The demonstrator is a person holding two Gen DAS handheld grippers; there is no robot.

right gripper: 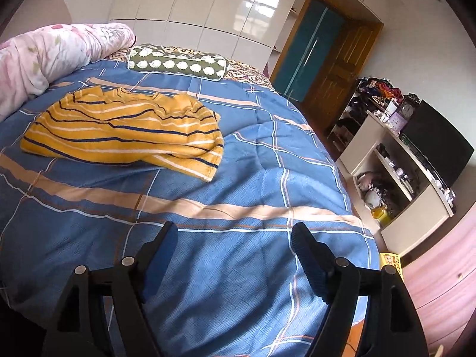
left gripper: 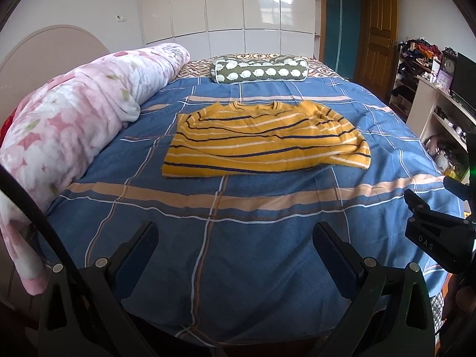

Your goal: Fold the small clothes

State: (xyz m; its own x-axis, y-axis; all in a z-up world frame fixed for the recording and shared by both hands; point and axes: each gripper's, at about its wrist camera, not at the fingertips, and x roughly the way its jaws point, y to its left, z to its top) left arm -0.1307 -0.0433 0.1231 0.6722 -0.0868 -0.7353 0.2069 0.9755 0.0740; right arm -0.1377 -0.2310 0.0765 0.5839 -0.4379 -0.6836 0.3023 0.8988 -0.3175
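Both my claws gape wide and empty: left claw, right claw. Ahead, well apart, the striped yellow shirt lies on the bed.

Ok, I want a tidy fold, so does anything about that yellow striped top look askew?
Yes. The yellow striped top is neat on its left, but its right side is bunched and rumpled, the lower right corner twisted over on the blue bedspread.

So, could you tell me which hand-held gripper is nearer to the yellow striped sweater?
Left, marginally. The left hand-held gripper faces the yellow striped sweater squarely; the right hand-held gripper sits further off, to its right. Neither touches it.
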